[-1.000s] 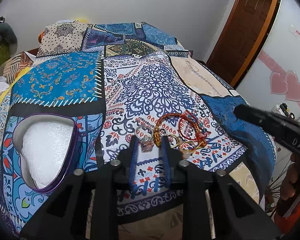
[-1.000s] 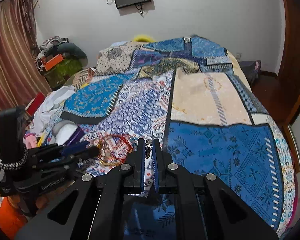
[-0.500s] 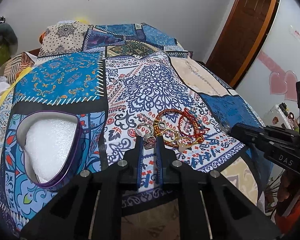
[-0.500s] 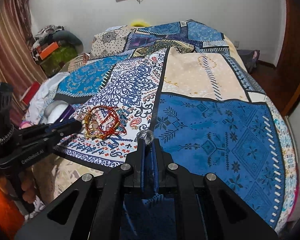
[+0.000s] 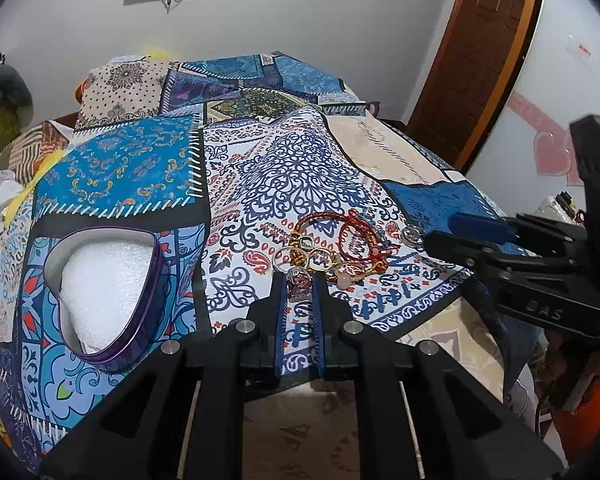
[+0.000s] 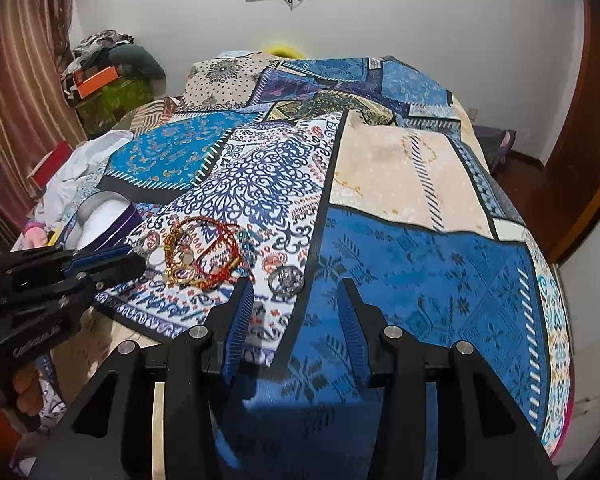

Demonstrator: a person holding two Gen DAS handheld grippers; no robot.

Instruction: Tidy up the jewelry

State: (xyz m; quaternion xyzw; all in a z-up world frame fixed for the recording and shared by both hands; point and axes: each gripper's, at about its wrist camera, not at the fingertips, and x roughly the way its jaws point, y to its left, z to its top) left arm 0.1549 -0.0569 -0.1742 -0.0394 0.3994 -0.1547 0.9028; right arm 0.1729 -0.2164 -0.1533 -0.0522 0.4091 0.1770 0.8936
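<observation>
Two pairs of tongs work over the patchwork bedspread, and each carries its own risk. The left tongs are narrowed almost fully on a ring with a dark stone, at 12 o'clock of the camera. A silver hoop and gold rings lie touching or just beside that ring, so a lift could drag a neighbour along or snag the tangle of red and orange cord bracelets at 1 o'clock. The grip is on a small, hard, rounded thing; if the pads sit off-centre, it may squirt out and vanish into the busy pattern.

The right tongs are opening, with nothing pressed between the pads; a round silver ring lies on the bedspread just ahead of them, at 12 o'clock. On soft fabric near the bed's edge it could roll or slide off.

The heart-shaped box with white foam sits at 9 o'clock of the left tongs, well apart, so the carry there is where a loose hold would fail.
</observation>
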